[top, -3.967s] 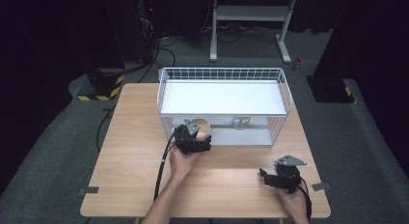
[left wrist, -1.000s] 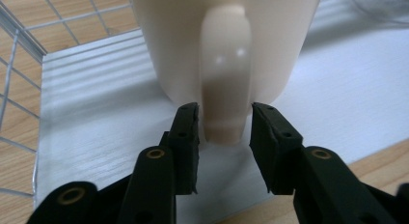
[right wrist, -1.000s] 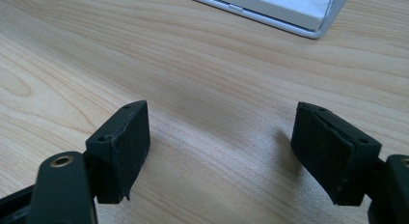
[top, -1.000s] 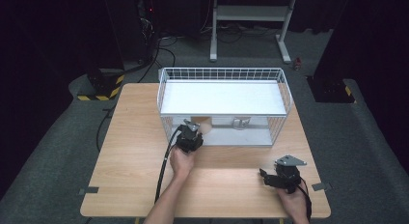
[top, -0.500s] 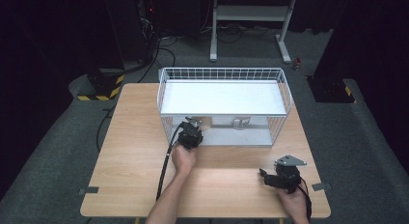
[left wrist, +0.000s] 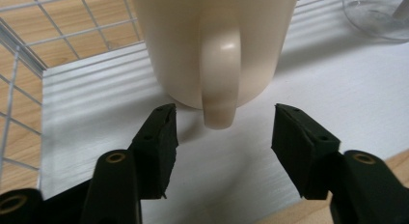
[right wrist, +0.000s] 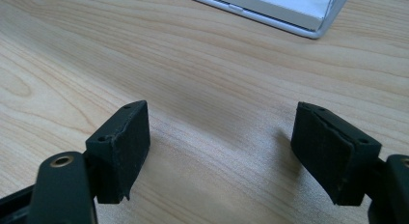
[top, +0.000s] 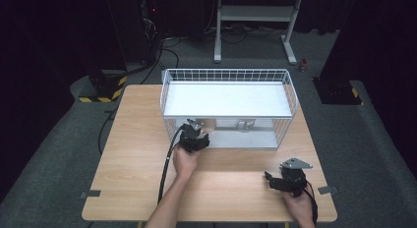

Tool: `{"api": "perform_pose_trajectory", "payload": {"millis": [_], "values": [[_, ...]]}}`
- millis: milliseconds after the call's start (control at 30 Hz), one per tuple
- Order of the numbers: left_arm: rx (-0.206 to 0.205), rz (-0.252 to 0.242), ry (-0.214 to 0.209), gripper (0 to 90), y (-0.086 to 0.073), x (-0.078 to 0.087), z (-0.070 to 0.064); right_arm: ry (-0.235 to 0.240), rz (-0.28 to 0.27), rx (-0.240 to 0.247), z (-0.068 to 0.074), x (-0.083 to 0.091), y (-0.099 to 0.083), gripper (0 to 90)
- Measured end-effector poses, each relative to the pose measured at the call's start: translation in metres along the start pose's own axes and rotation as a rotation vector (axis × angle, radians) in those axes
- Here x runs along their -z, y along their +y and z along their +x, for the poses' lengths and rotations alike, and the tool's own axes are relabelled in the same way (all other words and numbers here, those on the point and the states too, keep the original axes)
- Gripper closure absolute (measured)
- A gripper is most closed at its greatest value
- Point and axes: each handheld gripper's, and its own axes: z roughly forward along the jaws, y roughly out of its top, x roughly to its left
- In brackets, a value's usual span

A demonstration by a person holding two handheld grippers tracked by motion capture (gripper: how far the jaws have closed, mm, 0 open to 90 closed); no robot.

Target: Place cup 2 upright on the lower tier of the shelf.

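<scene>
Having carried the cream mug point(left wrist: 214, 45) forward into the wire basket point(top: 290, 98), now releasing it: left gripper point(left wrist: 222, 137) standing wide, handle between the jaws, mug resting on the basket's lower white shelf; right gripper point(right wrist: 231, 151) idling wide over the table point(right wrist: 193, 64) beside the basket; next, probably backing straight out

Cream mug point(left wrist: 212, 45), white wire basket point(top: 226, 75)

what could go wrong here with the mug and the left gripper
The left gripper is open, the cream ceramic mug standing on the lower white shelf with its handle between the jaws. Pulling back crookedly could snag that handle and tip the mug. A clear glass stands nearby and might get knocked.
</scene>
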Motion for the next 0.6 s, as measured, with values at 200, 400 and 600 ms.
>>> {"api": "perform_pose_trajectory", "payload": {"millis": [200, 400, 600], "values": [[-0.015, -0.006, -0.019, 38.8, -0.002, 0.009, -0.002, 0.0, 0.0, -0.001, 0.0, 0.0, 0.0, 21.9], [-0.022, -0.023, -0.033, 37.4, -0.006, 0.016, -0.002, 0.0, 0.0, -0.001, 0.0, 0.0, 0.0, 21.9], [-0.025, -0.034, -0.044, 36.2, -0.009, 0.023, 0.0, 0.0, 0.0, -0.001, 0.0, 0.0, 0.0, 21.9]]}}
